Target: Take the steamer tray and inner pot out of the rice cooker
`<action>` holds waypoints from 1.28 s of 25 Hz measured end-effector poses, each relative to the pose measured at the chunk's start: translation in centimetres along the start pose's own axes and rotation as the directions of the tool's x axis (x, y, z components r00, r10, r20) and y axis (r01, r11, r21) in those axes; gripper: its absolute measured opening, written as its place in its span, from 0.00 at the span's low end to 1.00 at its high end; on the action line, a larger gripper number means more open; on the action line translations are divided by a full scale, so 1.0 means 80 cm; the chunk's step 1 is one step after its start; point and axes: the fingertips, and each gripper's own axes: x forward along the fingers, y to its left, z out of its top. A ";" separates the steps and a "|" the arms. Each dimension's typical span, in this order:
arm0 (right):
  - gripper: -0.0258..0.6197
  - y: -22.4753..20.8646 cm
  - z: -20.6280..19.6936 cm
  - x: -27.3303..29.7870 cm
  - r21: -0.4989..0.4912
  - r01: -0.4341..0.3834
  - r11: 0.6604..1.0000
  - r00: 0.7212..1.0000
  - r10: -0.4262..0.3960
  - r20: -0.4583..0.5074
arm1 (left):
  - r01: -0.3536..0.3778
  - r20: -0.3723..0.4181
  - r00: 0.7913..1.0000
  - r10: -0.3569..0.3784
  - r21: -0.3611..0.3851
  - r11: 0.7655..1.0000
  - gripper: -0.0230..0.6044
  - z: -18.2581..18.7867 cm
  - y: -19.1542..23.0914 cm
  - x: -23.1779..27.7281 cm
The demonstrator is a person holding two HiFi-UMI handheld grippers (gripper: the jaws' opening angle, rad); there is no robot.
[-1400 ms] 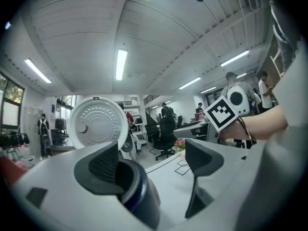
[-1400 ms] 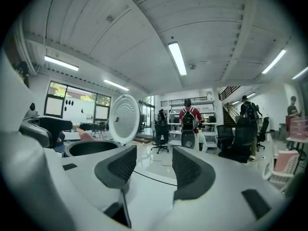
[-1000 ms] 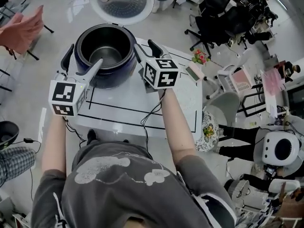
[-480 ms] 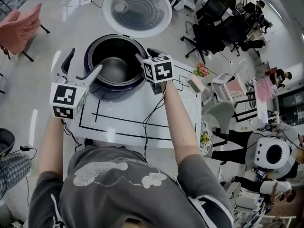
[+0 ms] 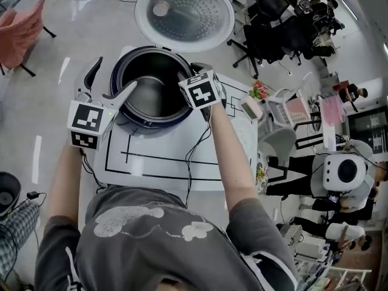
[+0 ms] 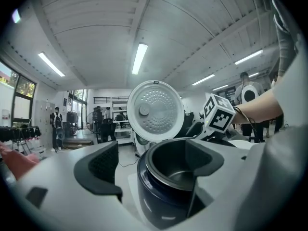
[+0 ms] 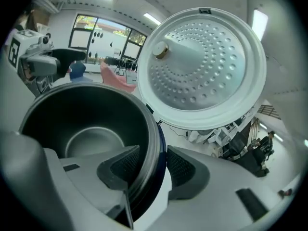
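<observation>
Fingers [image 7: 120, 170] of right gripper [image 7: 153, 167] astride inner pot [image 7: 72, 114] rim

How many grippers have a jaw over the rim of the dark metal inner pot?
2. The left gripper reaches over the left rim of the dark metal inner pot, jaws wide apart. The right gripper straddles its right rim; its jaws have just been closing.

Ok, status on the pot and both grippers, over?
Right gripper astride inner pot rim, jaws just been closing, not clamped. Left gripper open, astride the opposite side. Pot seated in cooker, empty. Lid up, nothing blocking.
</observation>
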 end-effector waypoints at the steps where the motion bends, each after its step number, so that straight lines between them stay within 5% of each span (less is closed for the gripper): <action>1: 0.34 0.000 -0.001 0.001 -0.028 0.016 0.999 1.000 -0.016 -0.025 | 0.003 -0.001 1.000 -0.003 -0.003 1.000 0.72 0.000 0.002 0.002; 9: 0.30 -0.001 0.001 -0.002 -0.078 0.055 0.995 0.991 -0.064 -0.115 | 0.019 -0.010 1.000 -0.019 -0.011 1.000 0.72 -0.002 0.017 0.009; 15: 0.25 0.001 0.011 -0.011 -0.121 0.090 0.989 0.989 -0.104 -0.109 | 0.033 0.003 0.999 -0.033 -0.013 0.999 0.72 -0.001 0.017 0.018; 19: 0.24 0.001 0.022 -0.015 -0.065 0.086 0.994 0.993 -0.091 -0.079 | 0.048 0.003 0.999 -0.048 -0.012 0.999 0.72 -0.003 0.016 0.023; 24: 0.23 -0.001 0.036 -0.028 -0.062 0.100 0.993 0.994 -0.102 -0.033 | 0.125 -0.040 0.992 -0.122 0.077 0.989 0.72 0.000 0.009 0.045; 28: 0.22 -0.003 0.048 -0.037 -0.077 0.117 0.990 0.993 -0.117 -0.002 | 0.243 -0.171 0.960 -0.220 0.130 0.961 0.72 -0.012 0.005 0.089; 32: 0.22 -0.001 0.054 -0.044 -0.081 0.132 0.988 0.991 -0.131 0.016 | 0.383 -0.357 0.880 -0.312 0.149 0.912 0.72 -0.035 -0.008 0.126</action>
